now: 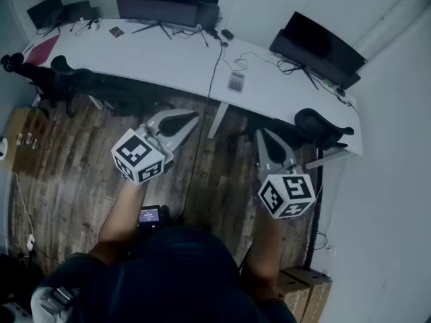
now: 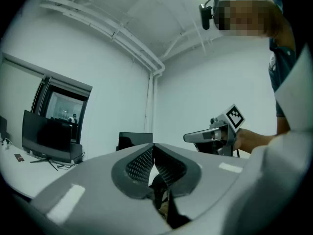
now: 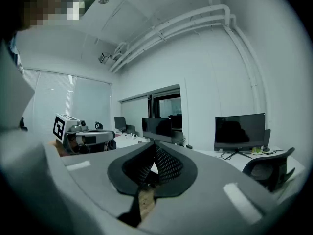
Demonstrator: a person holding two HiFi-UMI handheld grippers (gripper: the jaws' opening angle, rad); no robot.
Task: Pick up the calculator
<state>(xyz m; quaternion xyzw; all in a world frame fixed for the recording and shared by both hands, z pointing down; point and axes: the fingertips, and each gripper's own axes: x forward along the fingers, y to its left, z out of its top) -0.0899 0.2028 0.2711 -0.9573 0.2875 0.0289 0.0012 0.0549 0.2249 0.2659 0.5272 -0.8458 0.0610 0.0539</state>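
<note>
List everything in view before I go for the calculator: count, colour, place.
calculator: one, grey, on the desk near its front edge, right of centre
desk: one, white, curved, across the top of the head view
monitors: at least three, black, along the desk's back edge
office chairs: at least two, black, at the desk's front, left and right
flat red item: one, on the desk's left end
cardboard boxes: apparently two, brown, on the floor at lower right
floor: brown wood
left gripper: grey, fingers shut, empty, held over the floor
right gripper: grey, fingers shut, empty, held over the floor
</note>
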